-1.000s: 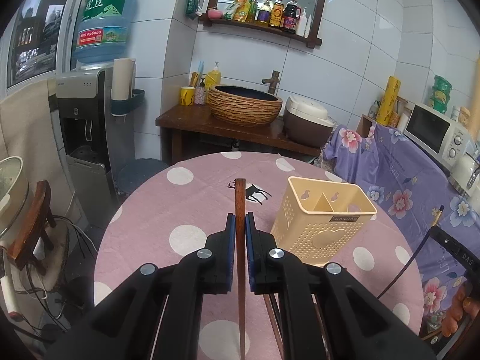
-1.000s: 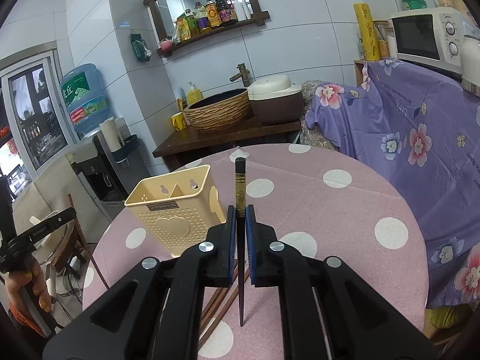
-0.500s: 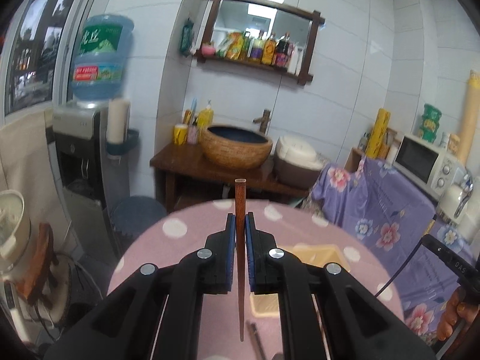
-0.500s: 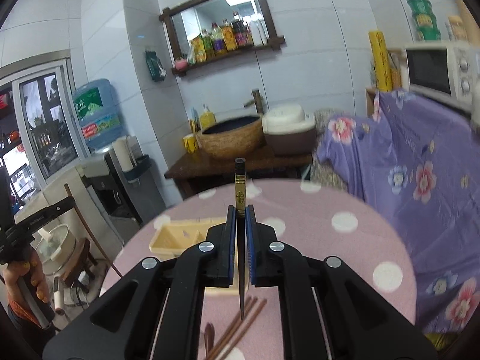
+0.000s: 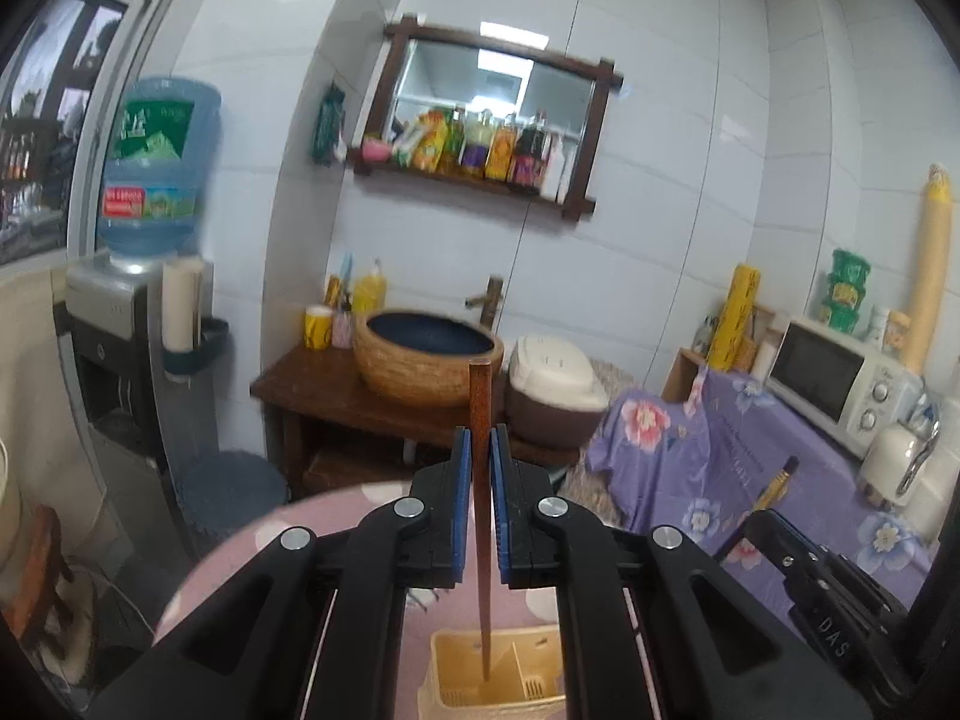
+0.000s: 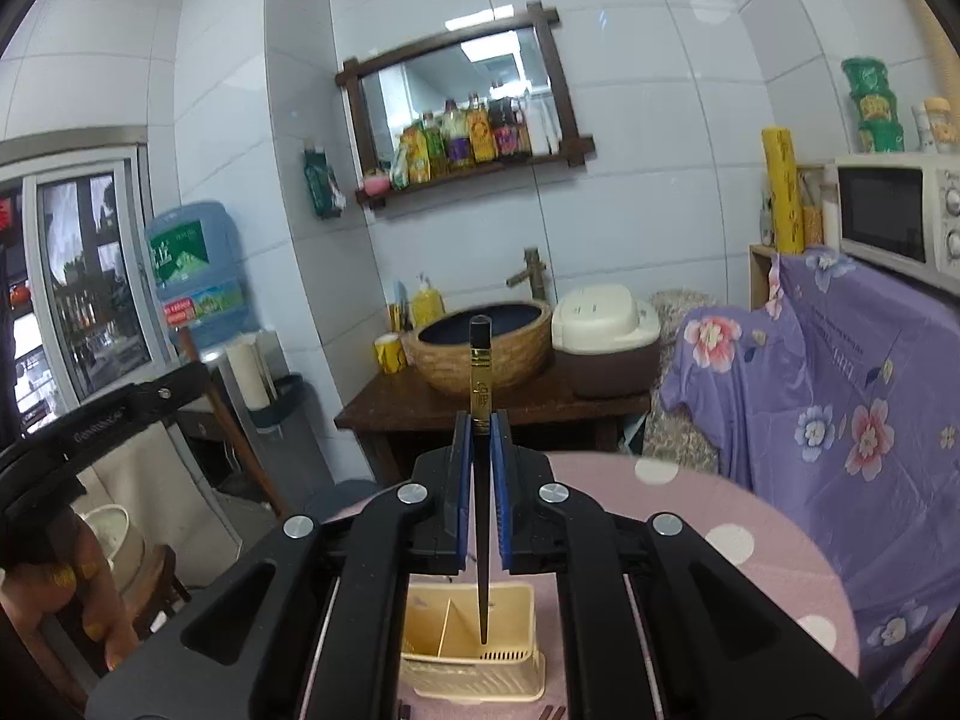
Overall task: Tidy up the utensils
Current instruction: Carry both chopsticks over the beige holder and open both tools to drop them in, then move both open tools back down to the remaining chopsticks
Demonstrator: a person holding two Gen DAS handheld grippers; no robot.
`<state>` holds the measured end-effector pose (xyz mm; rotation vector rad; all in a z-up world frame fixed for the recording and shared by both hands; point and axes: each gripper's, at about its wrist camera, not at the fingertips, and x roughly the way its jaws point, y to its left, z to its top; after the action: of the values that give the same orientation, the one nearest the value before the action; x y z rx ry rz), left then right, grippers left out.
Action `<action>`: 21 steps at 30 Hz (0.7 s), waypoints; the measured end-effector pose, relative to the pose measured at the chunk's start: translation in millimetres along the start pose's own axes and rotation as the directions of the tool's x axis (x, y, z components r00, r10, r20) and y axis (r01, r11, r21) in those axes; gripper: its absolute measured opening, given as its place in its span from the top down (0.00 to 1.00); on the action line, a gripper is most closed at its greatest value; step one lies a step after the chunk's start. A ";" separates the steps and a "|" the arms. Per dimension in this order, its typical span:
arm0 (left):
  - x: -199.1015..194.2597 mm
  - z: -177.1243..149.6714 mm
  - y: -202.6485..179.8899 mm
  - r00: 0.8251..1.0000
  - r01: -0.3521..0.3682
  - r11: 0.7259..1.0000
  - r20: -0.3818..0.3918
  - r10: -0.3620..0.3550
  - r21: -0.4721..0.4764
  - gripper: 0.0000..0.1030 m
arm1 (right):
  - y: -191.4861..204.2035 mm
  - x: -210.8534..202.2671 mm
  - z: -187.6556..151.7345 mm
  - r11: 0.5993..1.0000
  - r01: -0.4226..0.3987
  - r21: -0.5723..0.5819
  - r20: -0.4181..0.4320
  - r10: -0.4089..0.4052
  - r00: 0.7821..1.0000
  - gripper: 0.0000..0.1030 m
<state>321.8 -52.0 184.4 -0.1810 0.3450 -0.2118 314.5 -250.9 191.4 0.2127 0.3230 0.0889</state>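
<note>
My left gripper [image 5: 479, 444] is shut on a brown wooden chopstick [image 5: 481, 516] that stands upright between the blue pads, its lower tip over the cream utensil holder [image 5: 498, 681] below. My right gripper [image 6: 479, 429] is shut on a black chopstick with a gold band [image 6: 480, 480], also upright, with its tip above the same divided holder [image 6: 474, 654]. In the left wrist view the right gripper [image 5: 828, 606] with its chopstick shows at the lower right. In the right wrist view the left gripper [image 6: 96, 414] and a hand [image 6: 72, 594] show at the left.
The holder stands on a round table with a pink polka-dot cloth [image 6: 750, 546]. More chopstick ends [image 6: 552, 711] lie on it near the holder. Behind are a wooden stand with a woven basin [image 5: 429, 360], a water dispenser [image 5: 138, 324] and a microwave [image 5: 840, 378].
Both grippers have risen with their chopsticks and now look down less steeply; the holder has slid from the middle of each view to directly under the chopstick tips.
</note>
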 end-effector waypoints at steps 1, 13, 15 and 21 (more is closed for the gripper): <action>8.9 -13.2 -0.1 1.000 -0.010 1.000 -0.021 0.010 0.005 0.92 | -1.3 7.8 -10.0 1.000 0.004 0.008 -0.019 -0.004 1.000 0.93; 57.4 -93.1 22.8 0.984 -0.041 0.999 -0.174 0.037 -0.023 0.92 | -28.6 47.9 -74.4 0.996 0.035 0.080 -0.146 -0.023 0.989 0.93; 59.9 -96.5 23.6 0.980 -0.036 0.999 -0.195 0.032 -0.016 0.92 | -32.5 49.4 -74.5 0.995 0.032 0.095 -0.146 -0.018 0.989 0.93; 43.8 -100.0 21.3 0.980 -0.009 1.000 -0.197 0.007 -0.009 0.46 | -37.0 41.1 -81.0 0.993 0.016 0.120 -0.139 0.000 0.990 0.57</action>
<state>330.5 -55.7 73.6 -0.1683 0.5435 -0.2209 329.0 -266.4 95.6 0.3266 0.4681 0.0762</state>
